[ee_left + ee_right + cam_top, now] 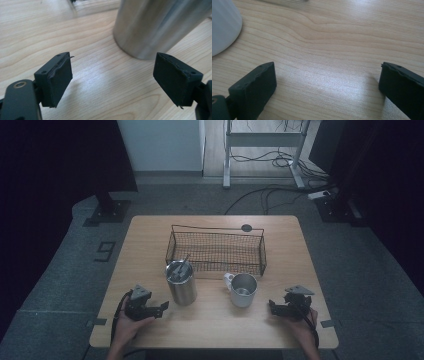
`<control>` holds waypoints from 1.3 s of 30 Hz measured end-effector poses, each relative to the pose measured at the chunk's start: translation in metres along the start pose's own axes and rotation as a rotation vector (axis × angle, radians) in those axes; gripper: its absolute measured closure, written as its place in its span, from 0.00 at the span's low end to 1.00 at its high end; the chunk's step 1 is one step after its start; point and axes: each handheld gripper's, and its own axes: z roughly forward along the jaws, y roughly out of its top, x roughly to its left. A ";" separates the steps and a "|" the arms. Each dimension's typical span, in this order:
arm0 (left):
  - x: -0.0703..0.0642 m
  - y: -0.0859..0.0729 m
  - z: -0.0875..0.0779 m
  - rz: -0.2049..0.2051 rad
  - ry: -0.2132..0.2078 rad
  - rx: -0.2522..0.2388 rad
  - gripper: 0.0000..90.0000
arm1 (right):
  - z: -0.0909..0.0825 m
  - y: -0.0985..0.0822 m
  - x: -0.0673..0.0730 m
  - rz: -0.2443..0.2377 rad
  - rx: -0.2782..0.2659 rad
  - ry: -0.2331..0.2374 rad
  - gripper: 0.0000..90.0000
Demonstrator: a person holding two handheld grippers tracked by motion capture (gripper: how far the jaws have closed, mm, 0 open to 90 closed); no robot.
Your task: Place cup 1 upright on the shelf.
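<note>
Steel tumbler [181, 282] with utensils [179, 268] inside

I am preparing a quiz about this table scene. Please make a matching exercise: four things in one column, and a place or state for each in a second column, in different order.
Things:
1. wire basket
2. steel tumbler
3. white mug
4. left gripper

Places or states:
a. by the table's near left edge, jaws open and empty
b. stands nearest the right gripper
c. farthest back on the table
d. upright, a lid on top

Pairs: 1-c, 2-d, 3-b, 4-a
</note>
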 end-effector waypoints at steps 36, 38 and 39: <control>-0.002 0.012 -0.034 -0.038 -0.086 -0.163 0.17 | 0.000 0.000 -0.001 0.002 -0.008 -0.003 0.04; -0.002 0.013 -0.037 -0.038 -0.086 -0.173 0.16 | 0.000 0.000 -0.001 0.002 -0.009 -0.003 0.04; -0.002 0.013 -0.038 -0.037 -0.087 -0.178 0.16 | 0.000 0.000 -0.001 0.002 -0.009 -0.003 0.04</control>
